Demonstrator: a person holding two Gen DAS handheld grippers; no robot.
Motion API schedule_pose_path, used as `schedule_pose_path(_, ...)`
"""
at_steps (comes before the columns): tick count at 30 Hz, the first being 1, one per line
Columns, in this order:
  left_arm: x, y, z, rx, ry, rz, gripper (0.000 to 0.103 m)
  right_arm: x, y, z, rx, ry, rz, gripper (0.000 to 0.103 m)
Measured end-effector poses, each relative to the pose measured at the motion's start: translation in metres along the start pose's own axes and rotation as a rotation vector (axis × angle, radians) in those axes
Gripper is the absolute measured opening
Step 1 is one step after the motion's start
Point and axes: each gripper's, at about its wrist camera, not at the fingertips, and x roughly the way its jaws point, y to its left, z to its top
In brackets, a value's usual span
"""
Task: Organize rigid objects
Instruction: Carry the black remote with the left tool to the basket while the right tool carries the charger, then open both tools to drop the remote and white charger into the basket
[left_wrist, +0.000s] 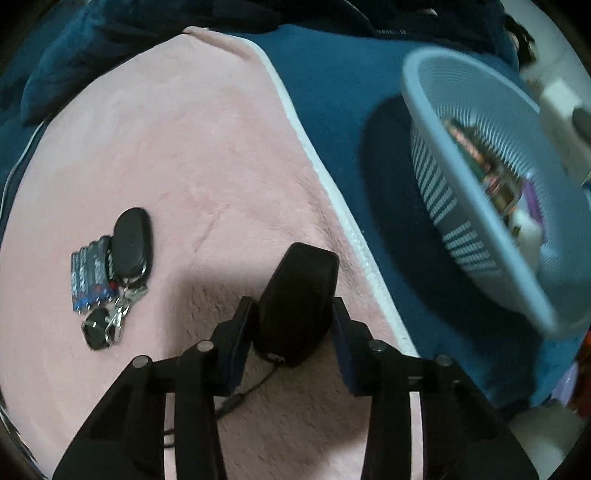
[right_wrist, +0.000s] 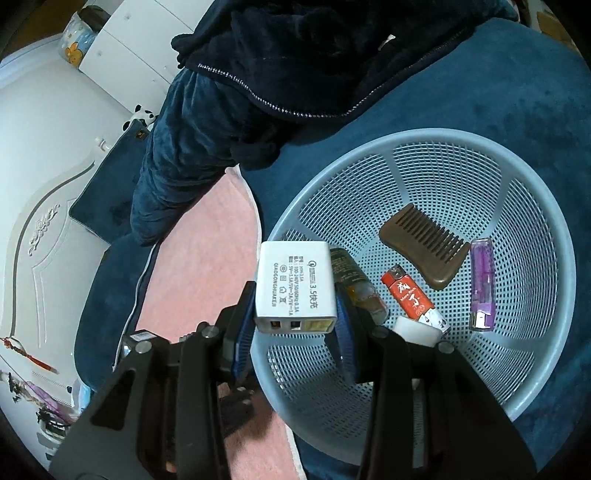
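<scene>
Over the pale blue plastic mesh basket (right_wrist: 517, 192), I am holding the white USB charger block (right_wrist: 295, 288) pinched in my right tongs (right_wrist: 295, 325).

My left tongs (left_wrist: 291, 325) are pinching a black oval case (left_wrist: 299, 302) above the pink plush blanket (left_wrist: 166, 147); both feel light, stiff and smooth, so I am squeezing flat sides. I am counting two lighters, one comb, one battery pack and one key fob.

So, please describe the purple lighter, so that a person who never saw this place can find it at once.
Look into the round blue plastic basket on the dark blue blanket. On its floor, right of the brown comb, lies the purple lighter. It is translucent violet with a metal head, while the other lighter beside it is orange with printed characters.
</scene>
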Motion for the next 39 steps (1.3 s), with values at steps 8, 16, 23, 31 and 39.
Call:
schedule_pose_path(8, -0.065, 0.000, 0.006, -0.041, -0.124, -0.001, 0.041, -0.006, -0.004, 0.004, 0.002, -0.028, -0.001, 0.040)
schedule_pose_path(16, -0.127, -0.055, 0.046, 0.039, -0.251, -0.095, 0.041, -0.023, -0.022, 0.013, 0.035, -0.077, -0.036, 0.040)
schedule_pose_path(23, -0.137, -0.118, 0.084, 0.102, -0.291, -0.195, 0.041, -0.037, -0.047, 0.022, 0.076, -0.113, -0.089, 0.040)
schedule_pose_path(31, -0.103, -0.149, 0.093, 0.060, -0.229, -0.249, 0.042, -0.044, -0.072, 0.029, 0.133, -0.130, -0.123, 0.040)
schedule_pose_path(39, -0.096, -0.134, 0.088, -0.006, -0.199, -0.222, 0.102, -0.042, -0.079, 0.033, 0.137, -0.118, -0.191, 0.054)
